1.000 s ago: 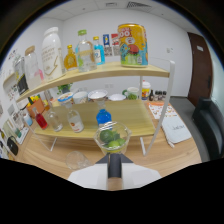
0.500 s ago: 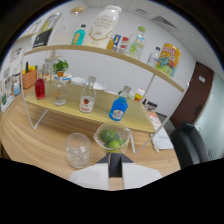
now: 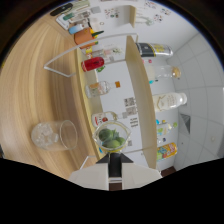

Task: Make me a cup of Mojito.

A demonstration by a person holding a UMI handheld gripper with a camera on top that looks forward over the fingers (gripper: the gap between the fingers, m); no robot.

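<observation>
The view is rolled hard to one side, so the wooden counter (image 3: 30, 90) fills the left and the shelf unit runs up the middle. On the counter, a clear glass (image 3: 54, 135) with ice inside lies across the view, its mouth toward the fingers; open wood stretches above it, bare up to the white wire frame (image 3: 60, 67) of the shelf. Just right of the glass, at the tips of the fingers, sits a small clear cup of lime pieces (image 3: 112, 137), its rim close to the glass but apart from it. The gripper (image 3: 114, 162) has its fingers drawn narrow under the cup, and they appear to hold it by its base, though the contact itself is hidden. Beyond the cup, along the lower shelf (image 3: 85, 95), stand a clear bottle (image 3: 98, 89), a red bottle (image 3: 94, 63) and an orange pot (image 3: 84, 36). Further right, on the upper shelf board (image 3: 137, 95), stand a dark can (image 3: 155, 49) and a clear bottle (image 3: 170, 101), against the white wall (image 3: 200, 65)
</observation>
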